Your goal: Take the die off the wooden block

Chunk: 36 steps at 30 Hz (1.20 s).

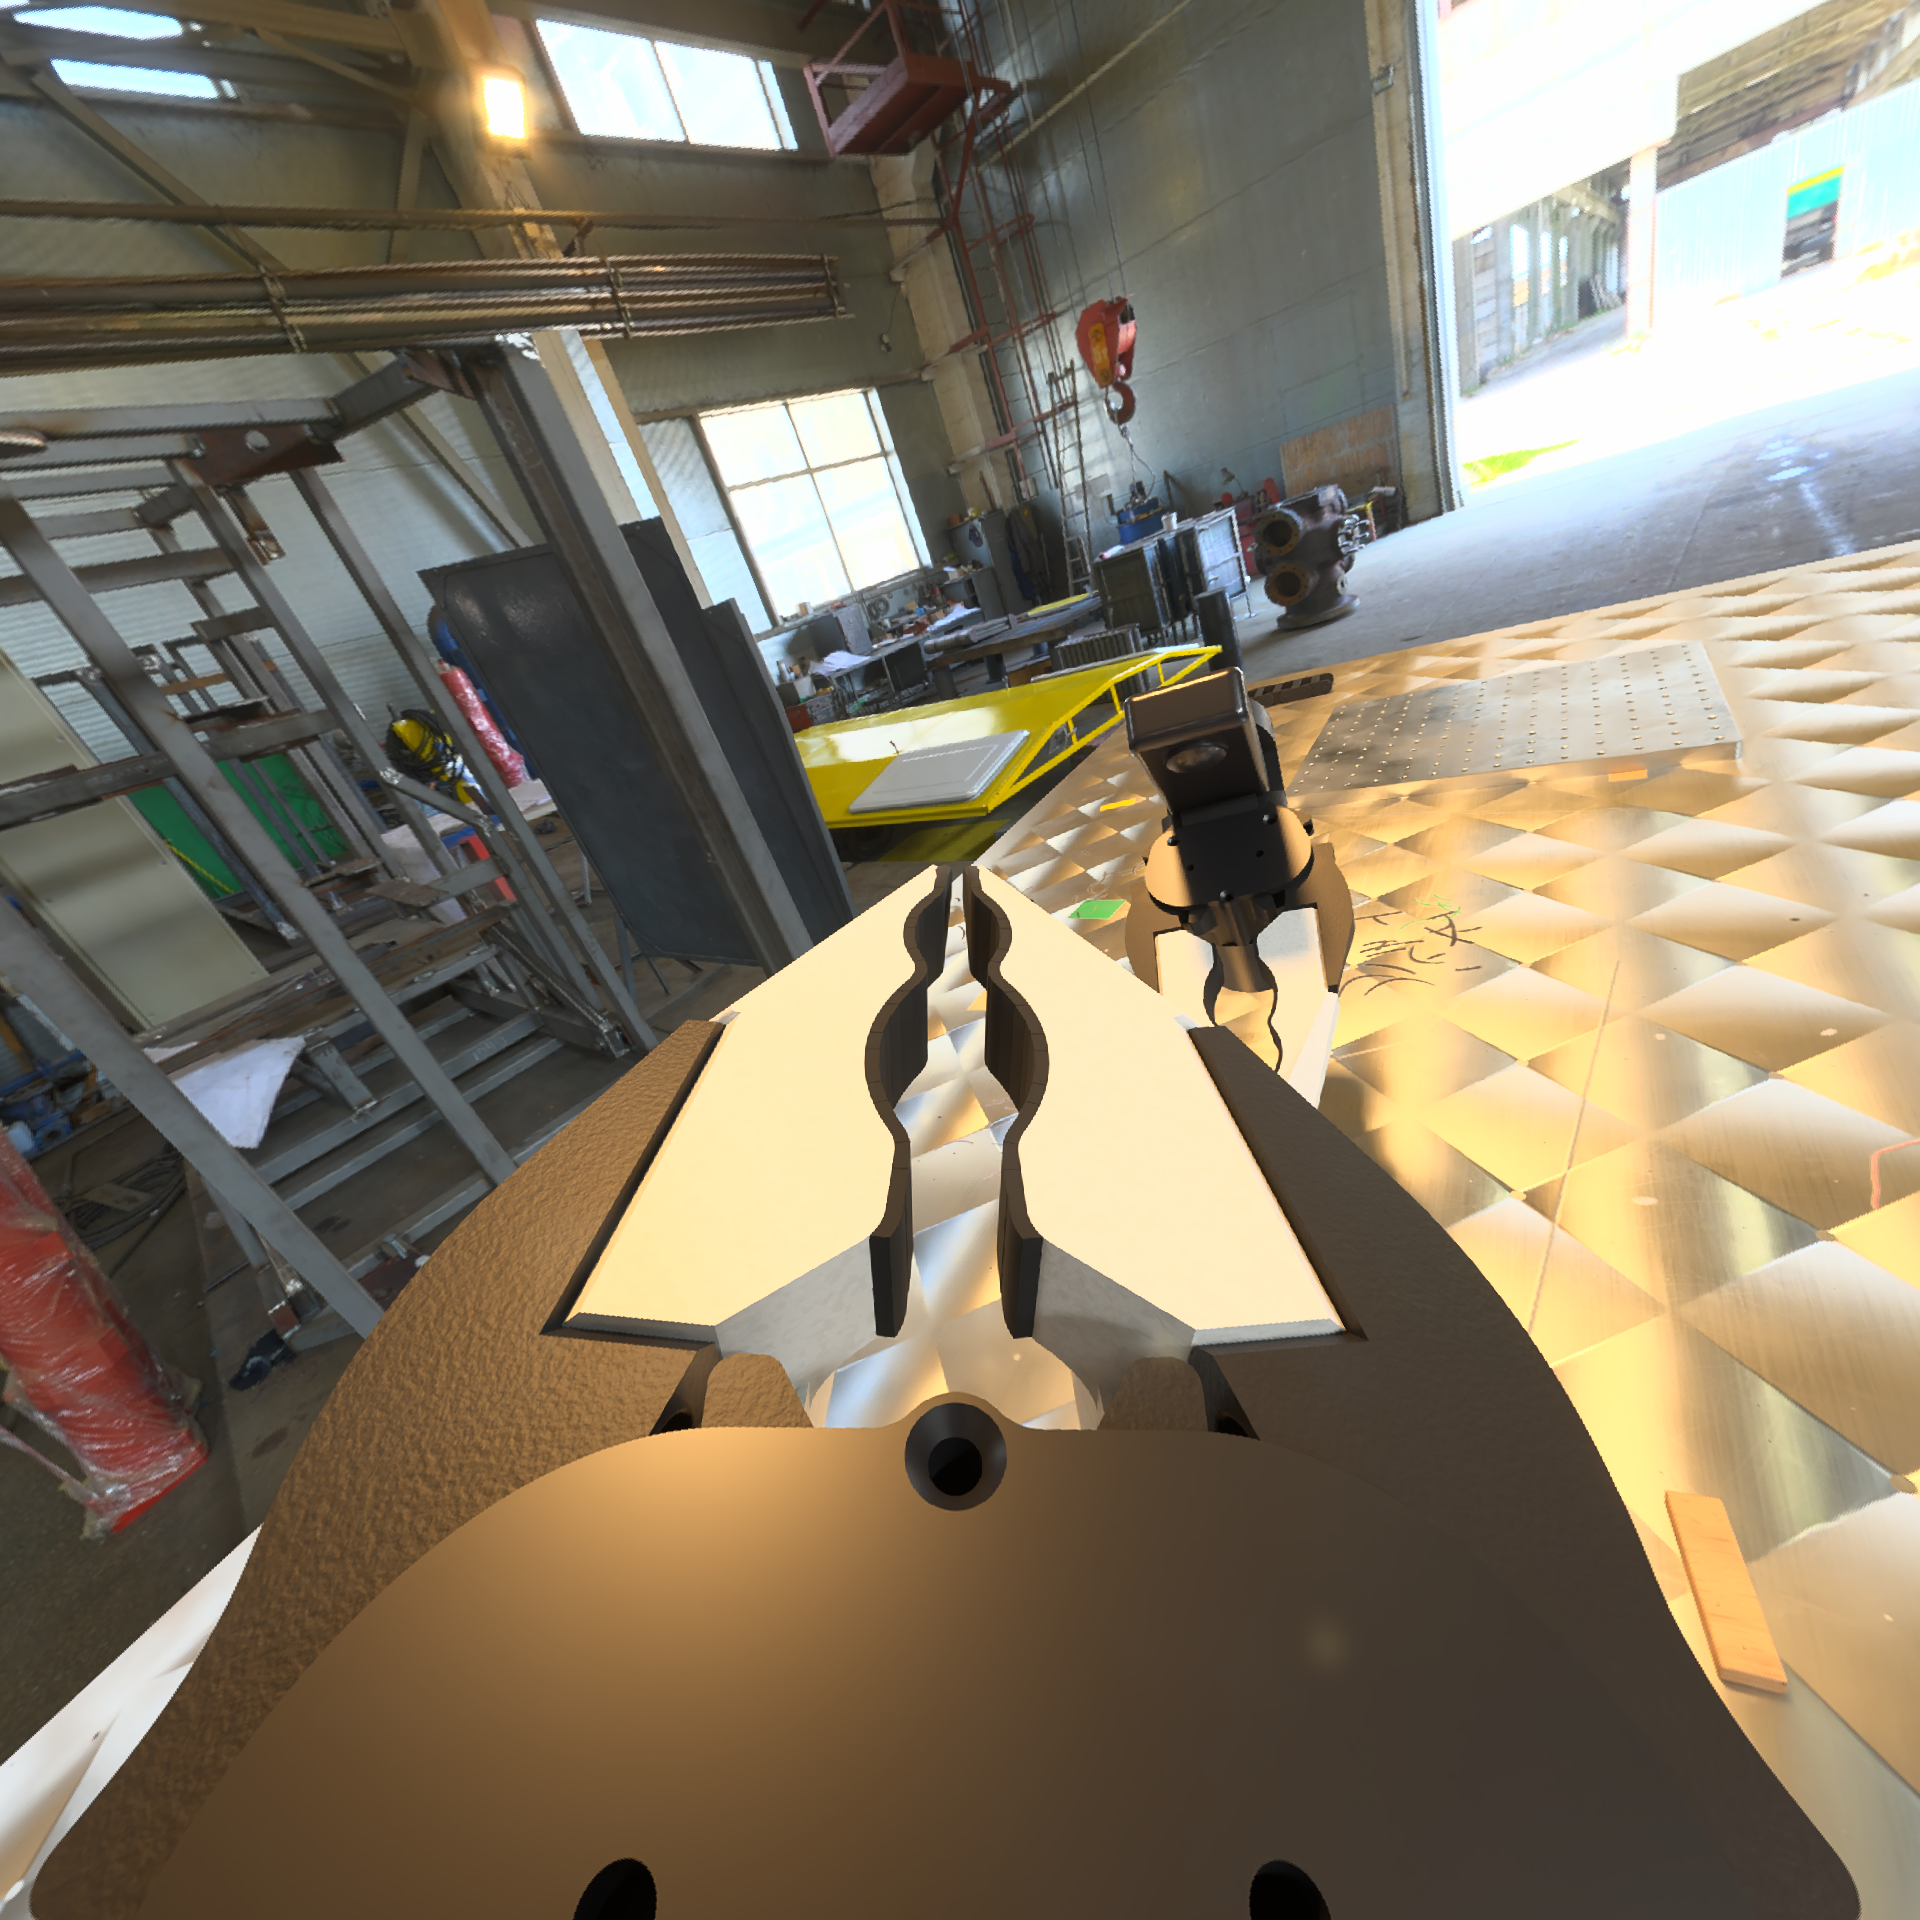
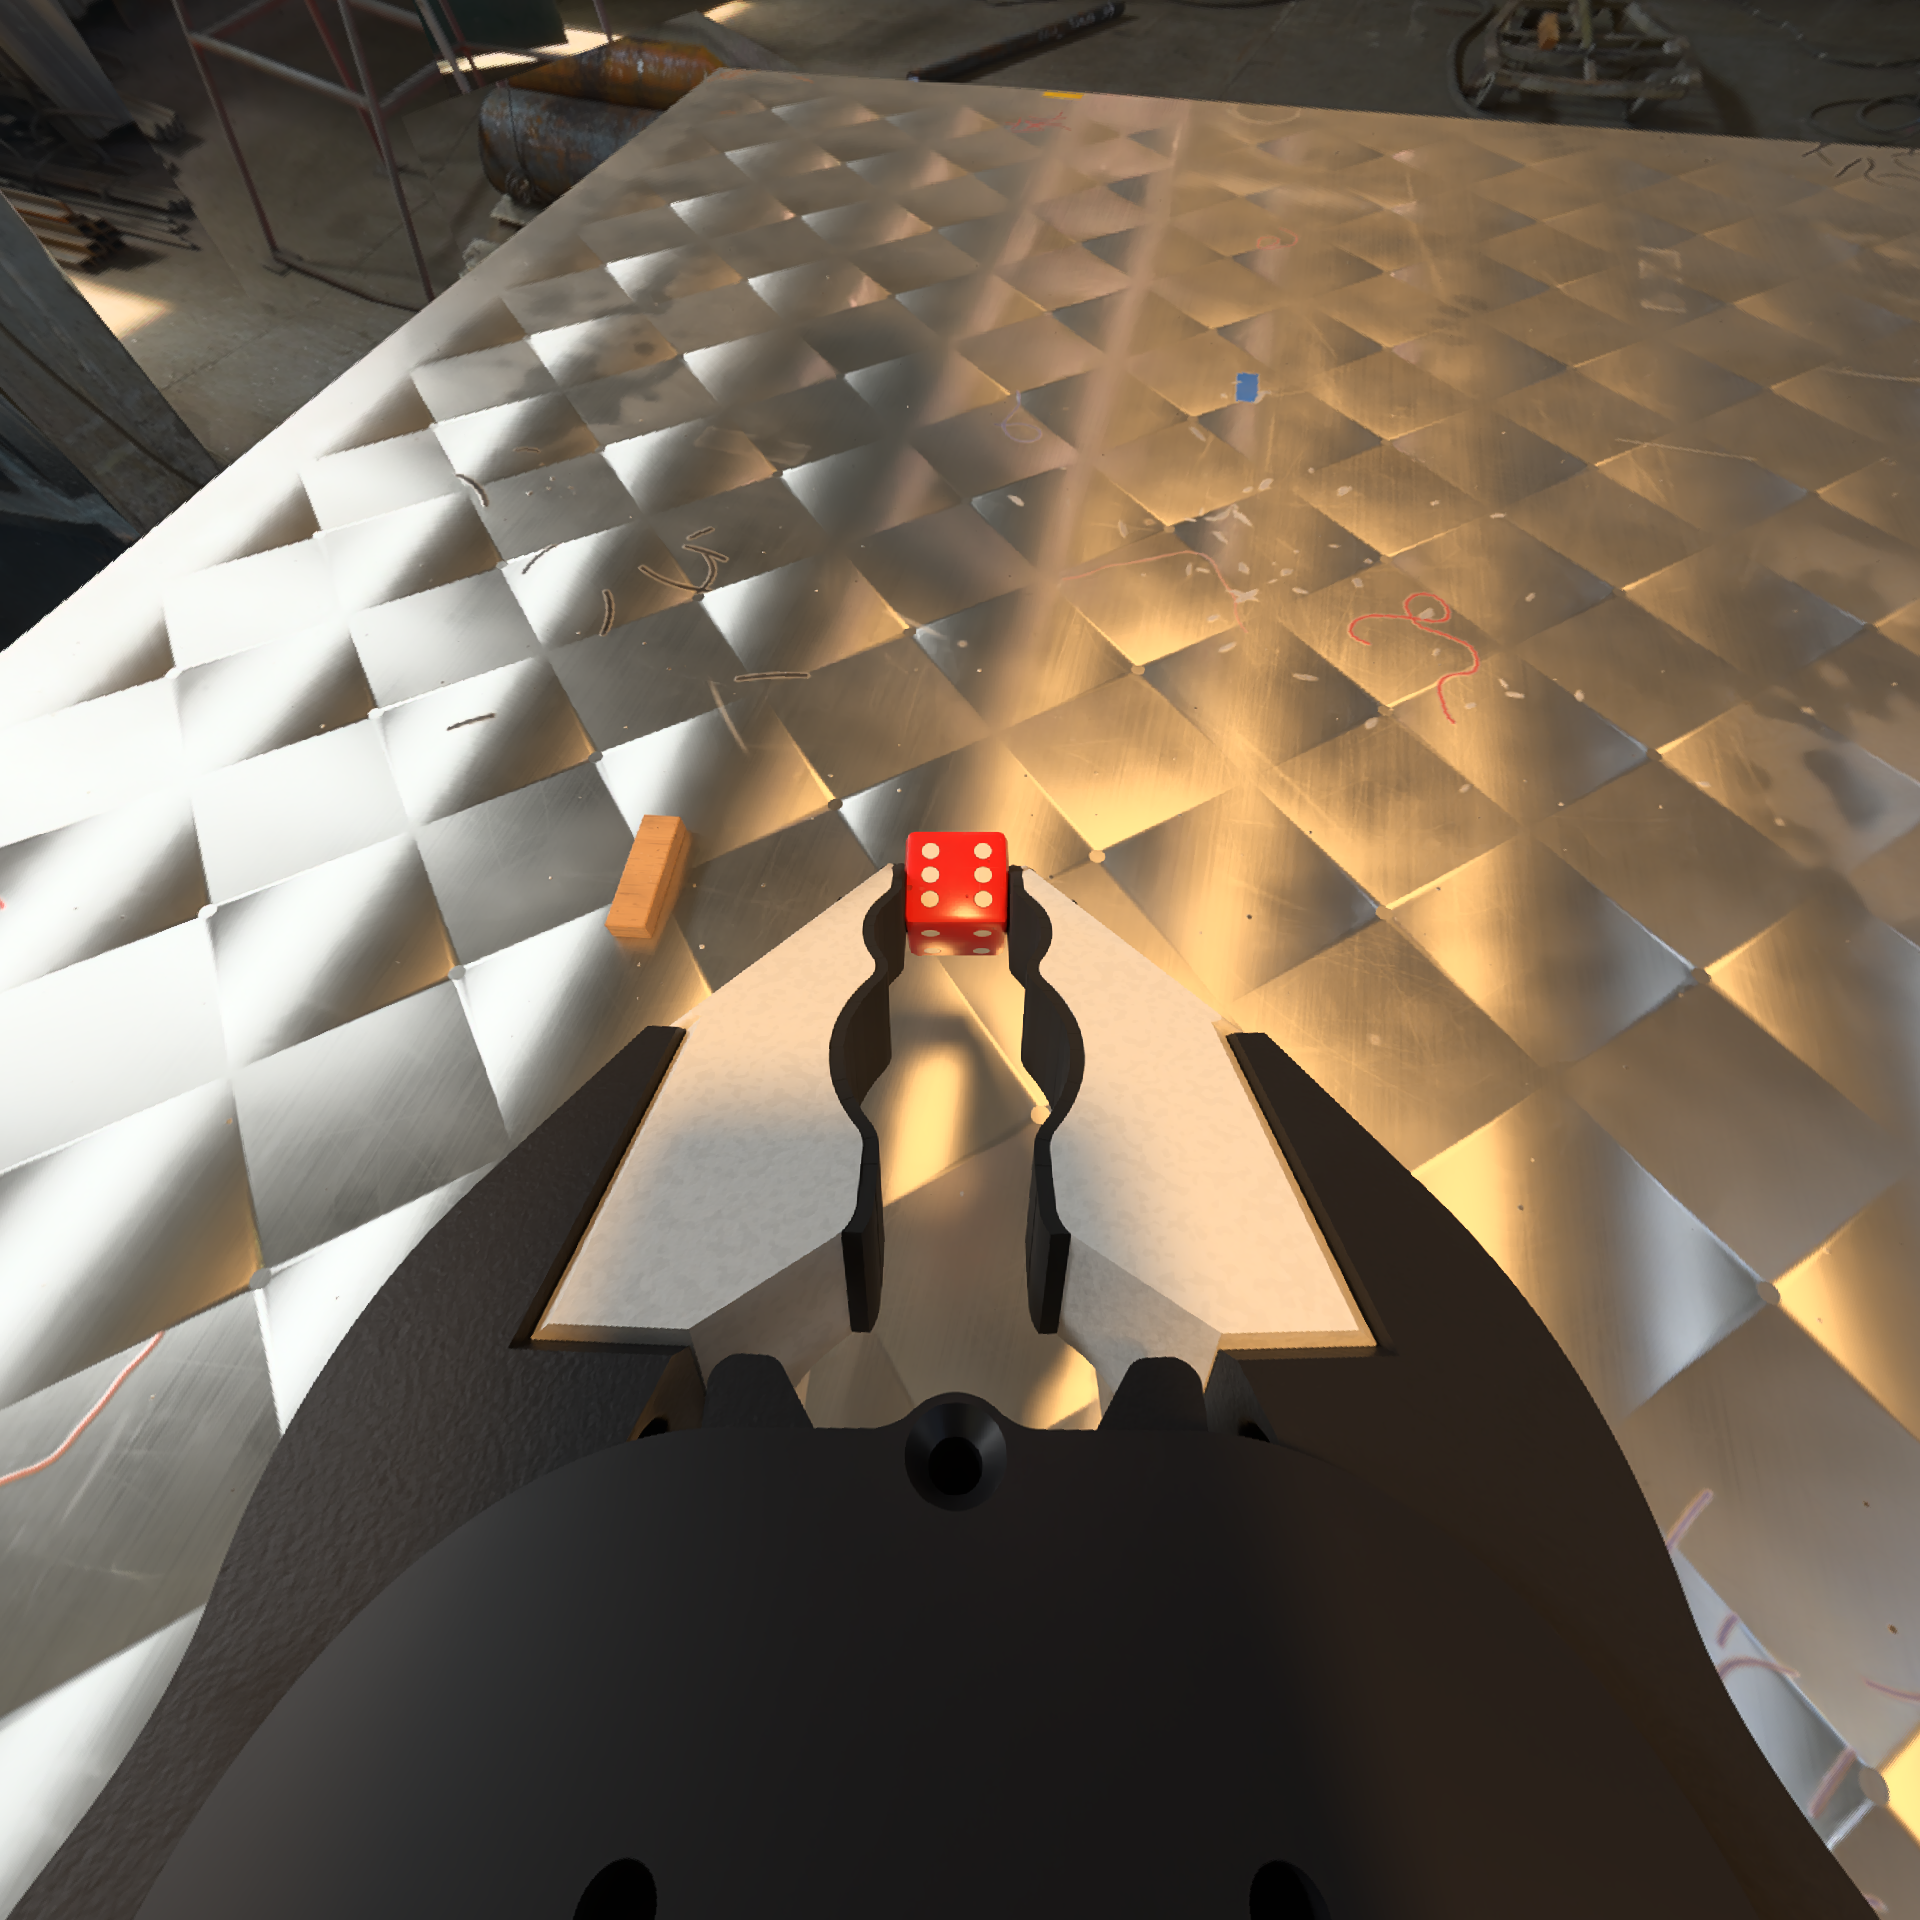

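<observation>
Two grippers: the left gripper (image 1: 958, 883) and the right gripper (image 2: 956, 883). One red die (image 2: 956, 878). One wooden block (image 2: 648, 878). One desk (image 2: 1351, 727).

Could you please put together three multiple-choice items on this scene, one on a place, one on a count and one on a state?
1. Where is the red die?
A. lying on the wooden block
B. between the right gripper's fingertips
C. at the table's far edge

2. How many white dots does the die's top face show?
A. two
B. four
C. six

3. How is the left gripper?
A. nearly shut and holding nothing
B. shut on the die
C. wide open around the block

Answers: 1 B, the right gripper has a fingertip against each side of the die, while the wooden block lies apart to the left on the metal table. 2 C, two rows of three. 3 A, its fingertips almost meet with nothing between them.
</observation>
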Available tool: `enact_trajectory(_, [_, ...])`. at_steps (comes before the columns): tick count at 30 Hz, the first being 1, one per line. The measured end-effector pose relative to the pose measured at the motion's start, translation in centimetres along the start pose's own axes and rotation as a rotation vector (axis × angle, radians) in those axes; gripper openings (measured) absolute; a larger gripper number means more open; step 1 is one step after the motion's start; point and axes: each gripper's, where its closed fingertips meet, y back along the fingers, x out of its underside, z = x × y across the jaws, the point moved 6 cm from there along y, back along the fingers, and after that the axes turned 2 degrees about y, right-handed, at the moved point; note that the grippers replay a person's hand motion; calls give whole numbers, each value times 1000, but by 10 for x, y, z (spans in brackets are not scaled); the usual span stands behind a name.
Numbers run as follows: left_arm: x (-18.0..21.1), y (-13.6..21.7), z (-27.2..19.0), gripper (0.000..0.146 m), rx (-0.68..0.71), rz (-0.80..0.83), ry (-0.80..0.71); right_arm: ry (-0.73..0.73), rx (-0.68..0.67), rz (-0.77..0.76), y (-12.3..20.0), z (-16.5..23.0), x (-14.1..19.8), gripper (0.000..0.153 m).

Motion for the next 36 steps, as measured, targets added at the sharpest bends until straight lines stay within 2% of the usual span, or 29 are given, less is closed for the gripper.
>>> enact_trajectory(19, [-1,4,-2,2,19,11,-16,-43,3,-30,-3,-5,-1,19])
enact_trajectory(24, [8,7,3,2,23,74,-20,-45,13,-53,-6,-7,-4,19])
enact_trajectory(31, [33,-3,10,2,-41,243,-72,-93,37,-38,-6,-14,7,19])
enact_trajectory(36, [43,-10,8,2,-28,273,-50,-100,47,-40,-4,-16,8,19])
